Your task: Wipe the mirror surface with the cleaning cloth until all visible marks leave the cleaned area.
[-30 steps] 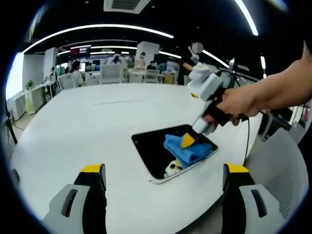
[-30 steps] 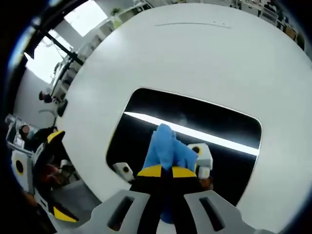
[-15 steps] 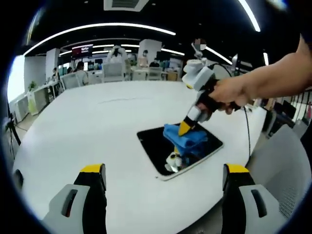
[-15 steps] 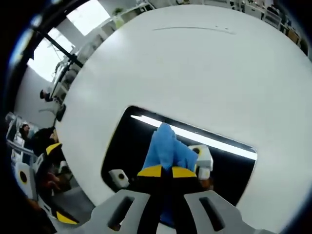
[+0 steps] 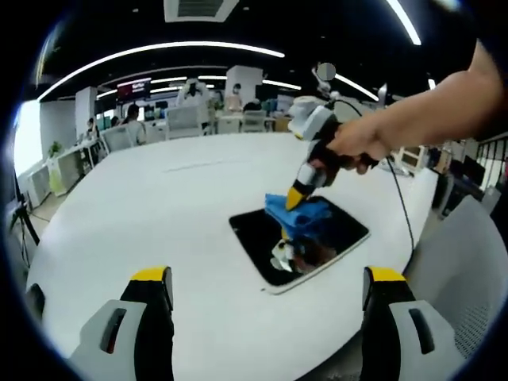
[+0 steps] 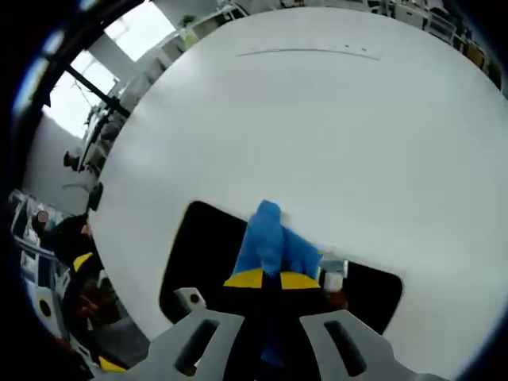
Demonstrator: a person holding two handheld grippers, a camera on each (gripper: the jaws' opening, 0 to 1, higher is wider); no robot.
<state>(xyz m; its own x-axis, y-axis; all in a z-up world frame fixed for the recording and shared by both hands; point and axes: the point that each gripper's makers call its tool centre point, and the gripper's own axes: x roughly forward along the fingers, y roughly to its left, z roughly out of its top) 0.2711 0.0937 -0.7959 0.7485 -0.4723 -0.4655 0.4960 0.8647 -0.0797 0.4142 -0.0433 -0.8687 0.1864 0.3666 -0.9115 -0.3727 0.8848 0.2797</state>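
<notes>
A dark rectangular mirror (image 5: 270, 246) lies flat on the round white table (image 5: 143, 206). My right gripper (image 5: 295, 197) is shut on a blue cleaning cloth (image 5: 305, 216) and presses it onto the mirror's far part, a hand (image 5: 357, 143) holding it. In the right gripper view the cloth (image 6: 266, 234) sticks out past the closed yellow-tipped jaws, over the mirror's (image 6: 198, 254) far edge. My left gripper (image 5: 268, 278) hangs open near the table's front edge, well short of the mirror, nothing between its jaws.
The white table (image 6: 333, 127) spreads wide beyond the mirror. Behind it stand office desks, chairs and people (image 5: 190, 95). A cable (image 5: 401, 214) trails from the right gripper off the table's right side.
My right gripper has slid the cloth across the mirror toward its far edge. The left gripper view has shifted slightly; the left jaws stay open.
</notes>
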